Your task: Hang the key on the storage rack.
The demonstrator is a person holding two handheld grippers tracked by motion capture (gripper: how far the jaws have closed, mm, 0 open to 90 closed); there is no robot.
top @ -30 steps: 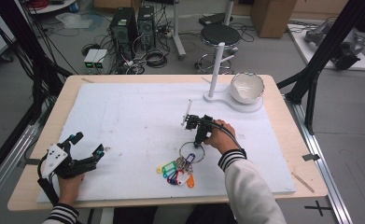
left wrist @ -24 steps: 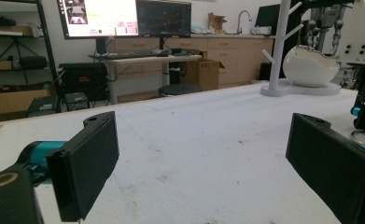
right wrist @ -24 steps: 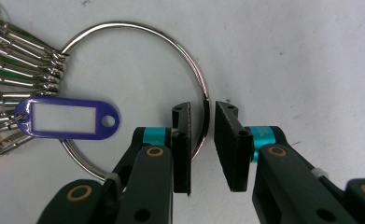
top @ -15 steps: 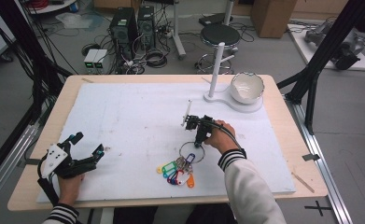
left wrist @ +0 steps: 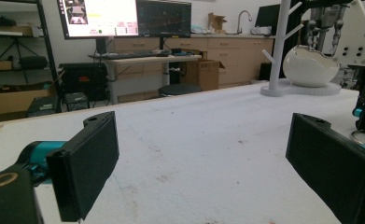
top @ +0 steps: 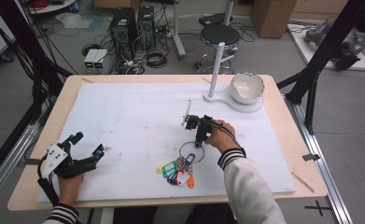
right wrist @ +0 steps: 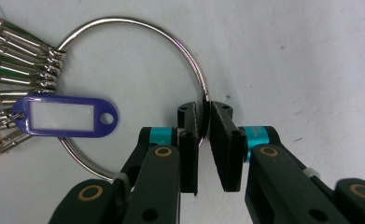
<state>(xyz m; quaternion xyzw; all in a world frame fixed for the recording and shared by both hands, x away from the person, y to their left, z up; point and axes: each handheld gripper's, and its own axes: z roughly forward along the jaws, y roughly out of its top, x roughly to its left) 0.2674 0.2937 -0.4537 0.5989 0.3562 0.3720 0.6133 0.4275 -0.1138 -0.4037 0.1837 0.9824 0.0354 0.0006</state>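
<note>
The right gripper [top: 201, 143] pointed down at the white foam mat [top: 138, 116] near the middle of the table [top: 54, 102]. Its jaws had just been closing and stood nearly together, with the wire of the large metal key ring [right wrist: 196, 70] passing between the pads [right wrist: 188, 154] and pinched there. The ring lay flat on the mat. A purple key tag [right wrist: 66, 117] rested across the ring's lower left portion, and a row of metal keys [right wrist: 17, 60] hung from its left side.

In the high view, the key ring [top: 190, 150] sat just beside the right hand [top: 220, 136], with a cluster of coloured tags [top: 175, 171] fanned out on the mat on the side toward the person.

The left gripper [top: 84, 149] rested at the near left edge of the mat, well apart from the ring. Its jaws stood wide, with nothing between them.

A white stand [top: 216, 70] and a white bowl [top: 247, 87] occupied the far right part of the mat.
</note>
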